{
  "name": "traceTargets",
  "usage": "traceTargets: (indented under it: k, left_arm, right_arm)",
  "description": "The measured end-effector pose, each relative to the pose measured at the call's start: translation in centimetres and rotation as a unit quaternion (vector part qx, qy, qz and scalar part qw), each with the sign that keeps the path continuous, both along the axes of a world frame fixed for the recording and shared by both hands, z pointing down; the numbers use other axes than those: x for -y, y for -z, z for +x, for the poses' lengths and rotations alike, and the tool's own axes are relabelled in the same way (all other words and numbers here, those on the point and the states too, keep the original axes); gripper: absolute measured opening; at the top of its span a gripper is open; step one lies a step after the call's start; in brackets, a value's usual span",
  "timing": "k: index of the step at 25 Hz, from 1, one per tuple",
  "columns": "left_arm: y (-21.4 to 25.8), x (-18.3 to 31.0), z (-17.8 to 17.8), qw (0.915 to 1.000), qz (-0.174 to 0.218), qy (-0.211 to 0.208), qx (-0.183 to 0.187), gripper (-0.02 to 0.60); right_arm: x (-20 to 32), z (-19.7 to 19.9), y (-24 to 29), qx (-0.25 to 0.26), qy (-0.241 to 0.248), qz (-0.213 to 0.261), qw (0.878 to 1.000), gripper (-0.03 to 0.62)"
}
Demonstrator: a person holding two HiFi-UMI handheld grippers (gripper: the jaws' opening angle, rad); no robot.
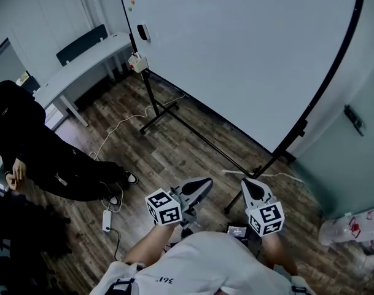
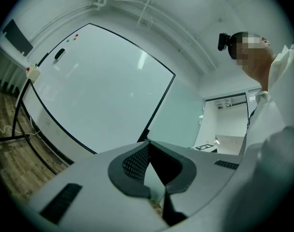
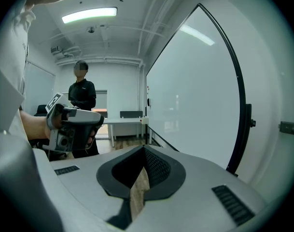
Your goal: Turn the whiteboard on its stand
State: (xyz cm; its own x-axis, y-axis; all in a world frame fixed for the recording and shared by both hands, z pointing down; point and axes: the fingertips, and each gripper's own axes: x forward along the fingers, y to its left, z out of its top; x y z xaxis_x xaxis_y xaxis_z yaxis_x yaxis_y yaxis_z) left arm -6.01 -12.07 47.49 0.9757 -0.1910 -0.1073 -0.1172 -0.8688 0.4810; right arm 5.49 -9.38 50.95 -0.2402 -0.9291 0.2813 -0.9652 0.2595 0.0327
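Note:
The big whiteboard (image 1: 236,48) hangs in a black frame on a black stand (image 1: 199,137) with feet on the wood floor. Both grippers are held low in front of the person, apart from the board and pointing toward it. The left gripper (image 1: 204,184) is shut with nothing in it, its tips meeting in the left gripper view (image 2: 147,142). The right gripper (image 1: 247,183) is also shut and empty (image 3: 143,148). The board fills much of both gripper views (image 2: 98,86) (image 3: 195,95). The left gripper also shows at the left of the right gripper view (image 3: 72,124).
A person in black (image 1: 45,158) is at the left, standing behind in the right gripper view (image 3: 81,98). A white desk (image 1: 82,63) stands at the back left. A power strip (image 1: 106,220) and a cable (image 1: 122,125) lie on the floor. A plastic bag (image 1: 352,229) sits at the right.

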Motion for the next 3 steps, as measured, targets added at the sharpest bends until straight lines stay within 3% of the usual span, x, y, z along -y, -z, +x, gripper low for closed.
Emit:
traceTargets:
  k: [3]
  left_arm:
    - [-0.16,-0.08,0.15,1.0000,0.003,-0.001,0.000,0.008]
  right_arm:
    - [-0.19,0.21,-0.23,-0.004,-0.001,0.000,1.000,0.025]
